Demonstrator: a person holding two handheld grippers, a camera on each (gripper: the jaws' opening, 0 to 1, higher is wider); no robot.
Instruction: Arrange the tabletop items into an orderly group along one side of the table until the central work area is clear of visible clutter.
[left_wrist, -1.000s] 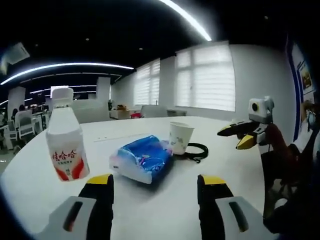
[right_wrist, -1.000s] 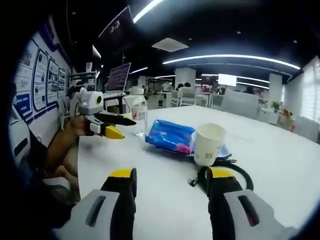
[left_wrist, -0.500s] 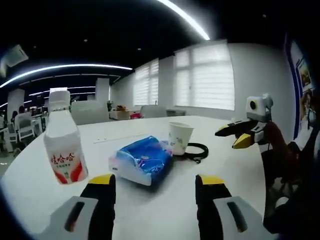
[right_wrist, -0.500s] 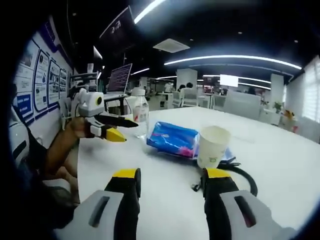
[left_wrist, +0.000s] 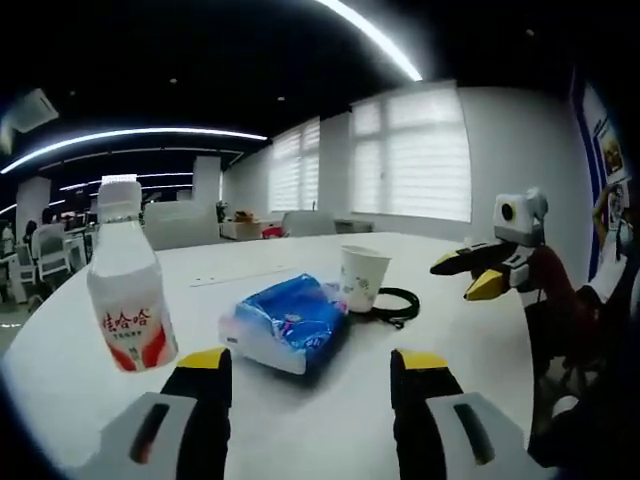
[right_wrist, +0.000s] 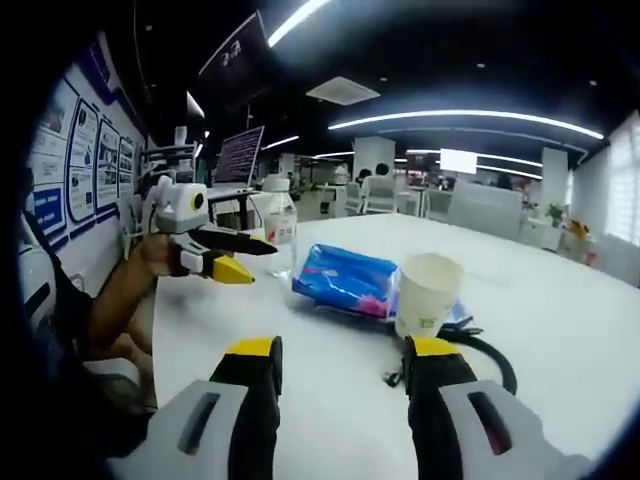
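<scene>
A white bottle (left_wrist: 127, 295) with a red label stands on the white table (left_wrist: 330, 400) at the left of the left gripper view. A blue tissue pack (left_wrist: 286, 320) lies mid-table, with a paper cup (left_wrist: 363, 277) and a black cable (left_wrist: 398, 303) behind it. My left gripper (left_wrist: 316, 366) hovers open just short of the pack. My right gripper (left_wrist: 478, 271) comes in from the right, open. In the right gripper view, my right gripper (right_wrist: 339, 353) is open in front of the cup (right_wrist: 426, 292), cable (right_wrist: 480, 352), pack (right_wrist: 345, 279) and bottle (right_wrist: 278, 232); my left gripper (right_wrist: 238, 255) is at the left.
A person's arm (right_wrist: 125, 290) holds the left gripper. Posters (right_wrist: 75, 150) cover the wall at the left, and windows with blinds (left_wrist: 415, 155) line the far wall. Office desks and chairs (right_wrist: 480, 205) stand beyond the table.
Both views have shifted only slightly. The right gripper view has edged a little closer to the cup. The items on the table have not moved.
</scene>
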